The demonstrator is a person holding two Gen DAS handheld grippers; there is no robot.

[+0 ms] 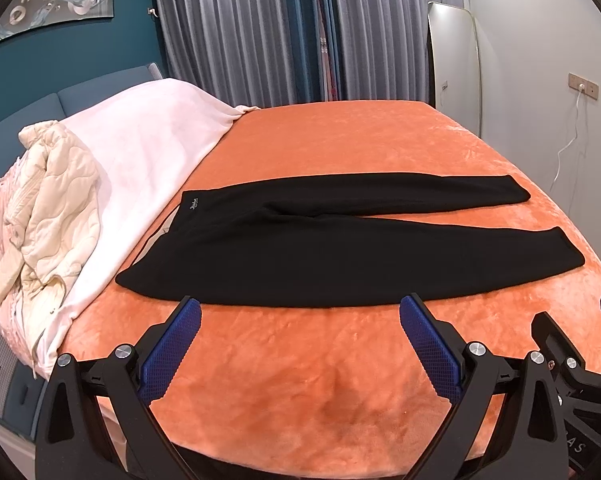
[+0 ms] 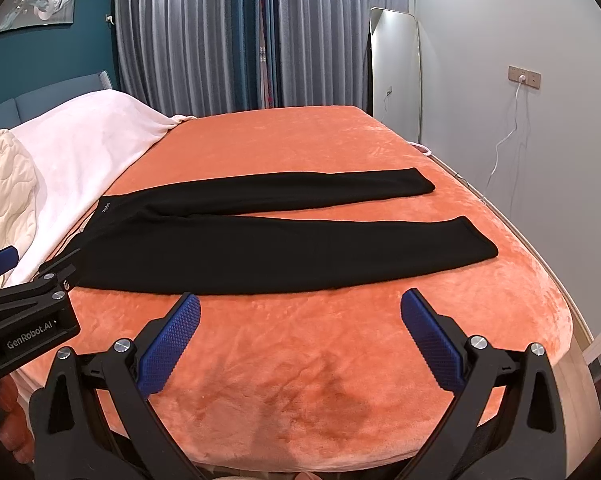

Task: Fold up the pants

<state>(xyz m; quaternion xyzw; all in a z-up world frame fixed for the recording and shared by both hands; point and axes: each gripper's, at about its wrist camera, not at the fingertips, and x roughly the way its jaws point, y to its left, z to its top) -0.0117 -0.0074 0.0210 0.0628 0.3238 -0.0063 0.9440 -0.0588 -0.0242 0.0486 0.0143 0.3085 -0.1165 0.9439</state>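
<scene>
Both the left gripper (image 1: 300, 312) and the right gripper (image 2: 300, 306) hang with jaws spread wide, holding nothing, above the near edge of the orange bed (image 1: 300, 380). Just beyond them the black pants (image 1: 300, 252) lie flat and unfolded across the bed, waistband toward the white blanket (image 1: 140, 160), legs apart.
</scene>
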